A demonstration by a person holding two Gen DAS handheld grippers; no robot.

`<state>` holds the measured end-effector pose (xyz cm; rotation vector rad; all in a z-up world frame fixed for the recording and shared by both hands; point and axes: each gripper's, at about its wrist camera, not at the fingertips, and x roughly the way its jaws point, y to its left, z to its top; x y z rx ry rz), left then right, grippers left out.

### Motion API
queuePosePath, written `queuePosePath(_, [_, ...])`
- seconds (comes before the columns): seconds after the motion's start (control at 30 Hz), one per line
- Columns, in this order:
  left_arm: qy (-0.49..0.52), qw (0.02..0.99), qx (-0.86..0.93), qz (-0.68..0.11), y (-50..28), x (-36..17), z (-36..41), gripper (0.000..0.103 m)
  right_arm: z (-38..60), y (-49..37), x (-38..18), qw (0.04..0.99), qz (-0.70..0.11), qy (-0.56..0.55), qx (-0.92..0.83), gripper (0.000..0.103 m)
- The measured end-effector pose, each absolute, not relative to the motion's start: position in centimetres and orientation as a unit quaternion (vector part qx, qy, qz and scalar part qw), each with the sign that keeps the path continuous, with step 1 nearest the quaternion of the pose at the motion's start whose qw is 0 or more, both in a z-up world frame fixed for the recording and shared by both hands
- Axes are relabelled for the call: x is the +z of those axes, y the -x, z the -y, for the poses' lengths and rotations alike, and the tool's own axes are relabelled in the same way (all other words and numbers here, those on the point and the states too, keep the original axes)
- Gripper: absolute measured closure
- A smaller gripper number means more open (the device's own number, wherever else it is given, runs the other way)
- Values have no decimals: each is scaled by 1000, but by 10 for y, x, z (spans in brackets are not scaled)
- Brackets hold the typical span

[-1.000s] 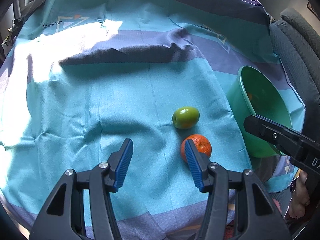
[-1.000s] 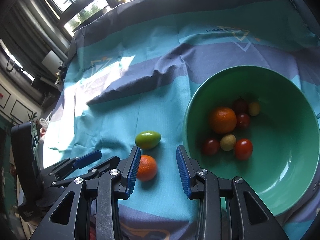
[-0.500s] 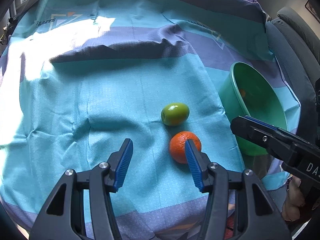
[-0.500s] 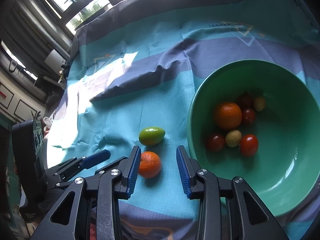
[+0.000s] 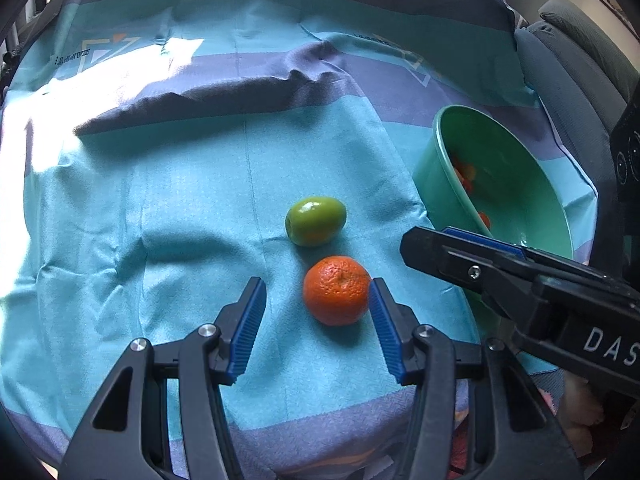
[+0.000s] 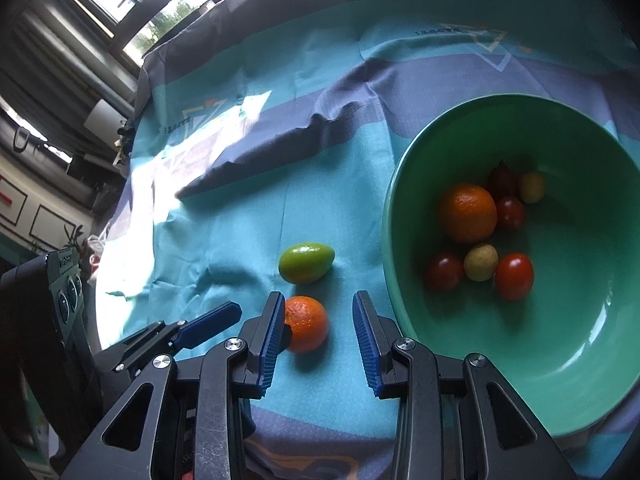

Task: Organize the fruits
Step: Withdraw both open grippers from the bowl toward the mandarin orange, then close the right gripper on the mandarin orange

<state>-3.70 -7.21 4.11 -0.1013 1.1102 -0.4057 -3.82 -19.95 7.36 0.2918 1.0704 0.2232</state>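
Left tongs (image 5: 316,316): spread wide and holding nothing, low over the near edge of the counter; the orange sits between the two blue pads, hard by the right one, though contact cannot be judged.
Right tongs (image 6: 318,336): also spread wide and holding nothing, near the front edge, just left of the bowl.
Orange (image 5: 337,290): on the cloth near the front edge, loose, just in front of the green fruit.
Green fruit (image 5: 315,221): oval, lying on its side, just behind the orange, apart from the bowl.
Bowl (image 6: 404,184): green, at the right side of the counter, upright on the cloth.
Bowl contents: a second orange (image 6: 467,213), several small red fruits and two small yellowish ones, clustered together at the bottom.
Cloth (image 5: 168,208): teal with purple bands, wrinkled, covering the counter; sunlight falls on its far left part.
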Motion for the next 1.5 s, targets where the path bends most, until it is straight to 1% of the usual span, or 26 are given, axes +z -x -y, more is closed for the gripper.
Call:
queuePosePath(0.3, [47,829,-187,-524,35,38,74,51,190,47,86,849,-493,-138,132,65])
queuePosePath(0.67, [50,828,-188,-525,36,37,72,50,171,34,61,832,-533,-116,102,65])
queuePosePath(0.9, [60,819,-200,-535,35,31,76,47,172,27,50,821,-550,-121,88,65])
queuePosePath(1.4, [89,791,-215,-565,30,16,80,49,176,25,40,810,-565,-131,92,65])
queuePosePath(1.5, [90,791,-216,-565,29,16,81,51,176,24,39,806,-568,-134,94,65])
